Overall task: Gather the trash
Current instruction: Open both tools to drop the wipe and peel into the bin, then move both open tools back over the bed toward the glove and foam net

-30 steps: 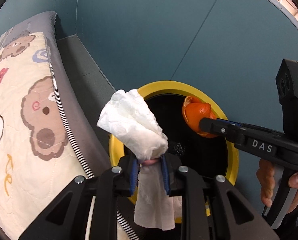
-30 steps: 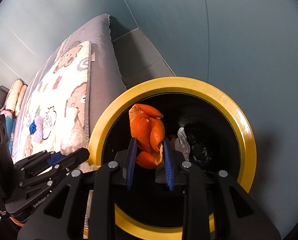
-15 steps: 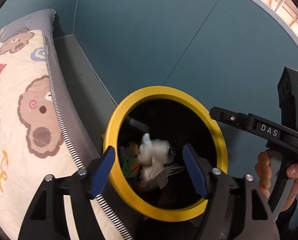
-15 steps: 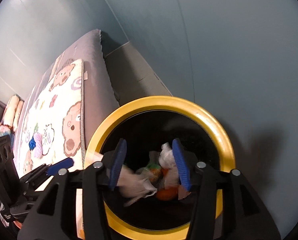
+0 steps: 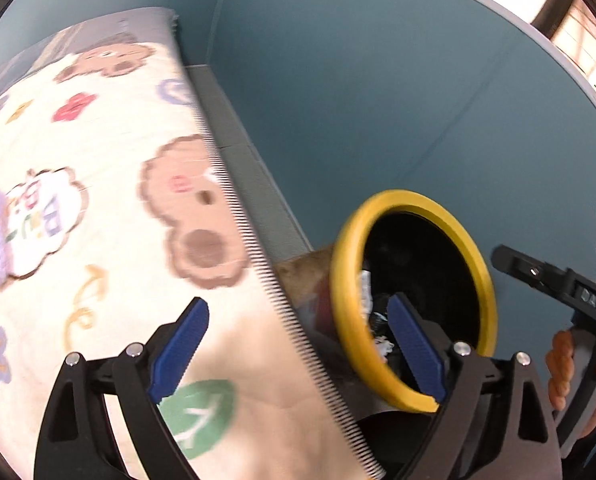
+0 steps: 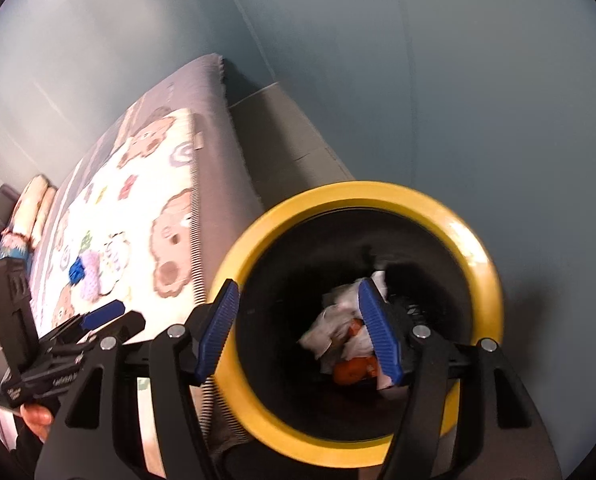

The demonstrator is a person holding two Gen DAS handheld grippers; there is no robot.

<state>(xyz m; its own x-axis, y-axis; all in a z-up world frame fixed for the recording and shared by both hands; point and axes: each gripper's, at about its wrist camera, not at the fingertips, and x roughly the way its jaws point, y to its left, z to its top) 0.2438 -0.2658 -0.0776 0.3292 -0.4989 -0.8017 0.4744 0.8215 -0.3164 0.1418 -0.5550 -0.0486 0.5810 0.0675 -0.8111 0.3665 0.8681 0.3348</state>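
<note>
A round bin with a yellow rim (image 6: 474, 256) (image 5: 346, 320) stands beside the bed. White crumpled tissue (image 6: 338, 320) and orange peel (image 6: 354, 370) lie at its dark bottom. My right gripper (image 6: 298, 336) hovers over the bin's left rim, its jaws opening with nothing pressed between the blue pads. My left gripper (image 5: 298, 348) hangs over the blanket's edge beside the bin, its jaws opening wide and holding nothing. Each gripper shows in the other's view: the left gripper (image 6: 98, 316), and the right gripper's fingers (image 5: 538, 272) held by a hand.
A bed with a cream cartoon-bear blanket (image 5: 98, 200) and grey sheet (image 6: 222, 152) fills the left. Small purple and blue things (image 6: 84, 276) lie on the blanket. Teal walls (image 5: 378, 80) close in behind the bin. Pillows (image 6: 34, 204) sit at the far end.
Both grippers opened over the bin; the tissue and the orange peel dropped inside. My left gripper then swung left over the blanket. The right one rose slightly.
</note>
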